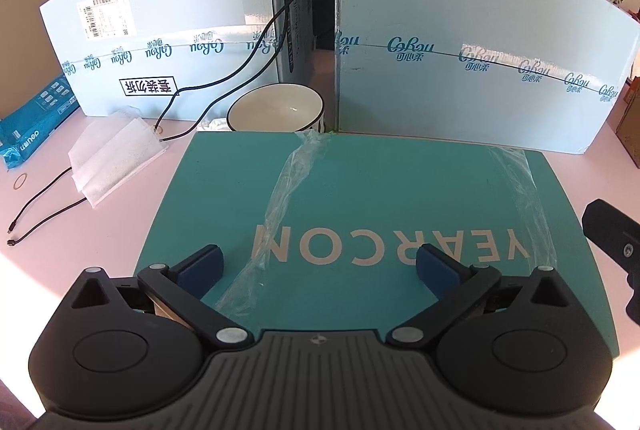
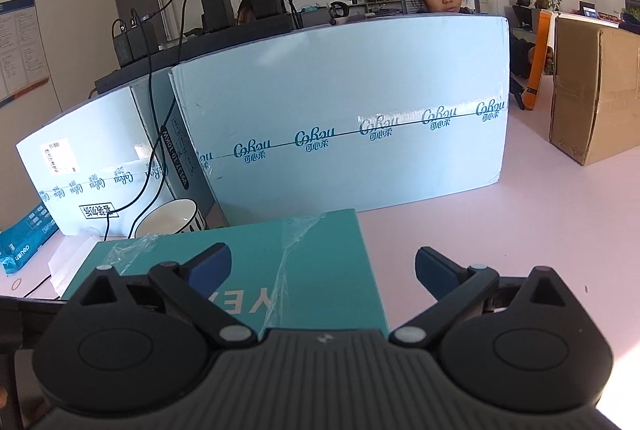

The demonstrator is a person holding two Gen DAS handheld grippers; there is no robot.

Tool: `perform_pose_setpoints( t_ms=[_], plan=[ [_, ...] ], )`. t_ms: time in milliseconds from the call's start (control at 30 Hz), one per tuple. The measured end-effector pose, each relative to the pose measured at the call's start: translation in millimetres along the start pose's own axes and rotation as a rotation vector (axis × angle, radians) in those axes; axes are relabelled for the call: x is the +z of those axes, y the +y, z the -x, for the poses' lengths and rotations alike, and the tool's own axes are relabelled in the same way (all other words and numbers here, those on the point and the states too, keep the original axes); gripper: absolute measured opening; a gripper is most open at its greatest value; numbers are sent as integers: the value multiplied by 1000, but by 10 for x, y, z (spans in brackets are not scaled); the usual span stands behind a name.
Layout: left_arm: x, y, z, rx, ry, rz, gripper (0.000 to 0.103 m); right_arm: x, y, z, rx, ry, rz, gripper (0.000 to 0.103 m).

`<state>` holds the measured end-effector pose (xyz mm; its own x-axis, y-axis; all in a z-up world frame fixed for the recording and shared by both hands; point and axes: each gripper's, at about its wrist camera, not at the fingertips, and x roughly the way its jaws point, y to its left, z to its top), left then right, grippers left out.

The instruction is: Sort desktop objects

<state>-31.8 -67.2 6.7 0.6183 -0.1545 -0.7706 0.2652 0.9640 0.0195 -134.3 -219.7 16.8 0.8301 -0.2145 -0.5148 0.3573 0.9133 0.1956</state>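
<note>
A teal shoebox (image 1: 360, 197) with a closed lid and strips of clear tape lies flat on the pink desk. My left gripper (image 1: 318, 264) hovers over its near part, jaws wide open with nothing between the blue pads. In the right wrist view the same teal shoebox (image 2: 304, 270) sits left of centre. My right gripper (image 2: 322, 268) is open above its right edge and holds nothing. Behind the box stands a white bowl (image 1: 276, 107) with a dark rim, seen again as the white bowl (image 2: 170, 218). Part of the right gripper (image 1: 612, 234) shows at the right edge of the left wrist view.
Two tall light-blue cartons (image 1: 460, 61) wall off the back of the desk, with black cables (image 1: 224, 81) hanging between them. White foam wrapping (image 1: 112, 157), a rubber band (image 1: 20, 181) and a blue packet (image 1: 32, 117) lie at left. A brown cardboard box (image 2: 596, 89) stands at right. A person sits behind the cartons.
</note>
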Motion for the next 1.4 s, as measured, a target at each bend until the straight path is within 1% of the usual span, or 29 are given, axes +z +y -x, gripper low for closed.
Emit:
perform_pose_setpoints(
  t_ms=[133, 233, 300, 367, 500, 667, 767, 867, 967, 1033, 1133, 1200, 1400],
  plan=[
    [-2, 1, 2, -15, -4, 21, 103, -27, -68, 70, -19, -12, -8, 100],
    [9, -8, -6, -11, 2, 30, 103, -44, -140, 96, -36, -12, -19, 100],
    [16, 6, -8, -24, 1, 44, 103, -62, -198, 110, -45, -14, -39, 100],
    [25, 37, -23, -52, 16, 70, 103, -85, -248, 118, -44, -15, -58, 101],
    [40, 49, -26, -66, 23, 88, 103, -106, -323, 114, -54, -11, -66, 101],
    [39, 21, -44, -38, 25, 78, 103, -79, -371, 116, -48, -26, -79, 101],
    [47, 10, -52, -35, 28, 73, 103, -70, -352, 103, -54, -33, -56, 101],
    [53, 7, -66, -27, 29, 70, 103, -58, -296, 65, -86, -32, -10, 101],
    [50, -1, -92, -1, 26, 55, 103, -59, -261, 13, -53, -18, 2, 101],
    [49, 1, -99, 0, 24, 48, 103, -74, -227, -42, -37, -1, 6, 102],
    [44, 9, -100, 7, 20, 44, 103, -97, -194, -89, -15, 2, 4, 102],
    [45, 17, -100, 6, 17, 47, 103, -99, -168, -129, -14, 9, 6, 102],
    [41, 37, -94, 4, 4, 57, 103, -143, -105, -192, -4, -13, -5, 102]
  ],
)
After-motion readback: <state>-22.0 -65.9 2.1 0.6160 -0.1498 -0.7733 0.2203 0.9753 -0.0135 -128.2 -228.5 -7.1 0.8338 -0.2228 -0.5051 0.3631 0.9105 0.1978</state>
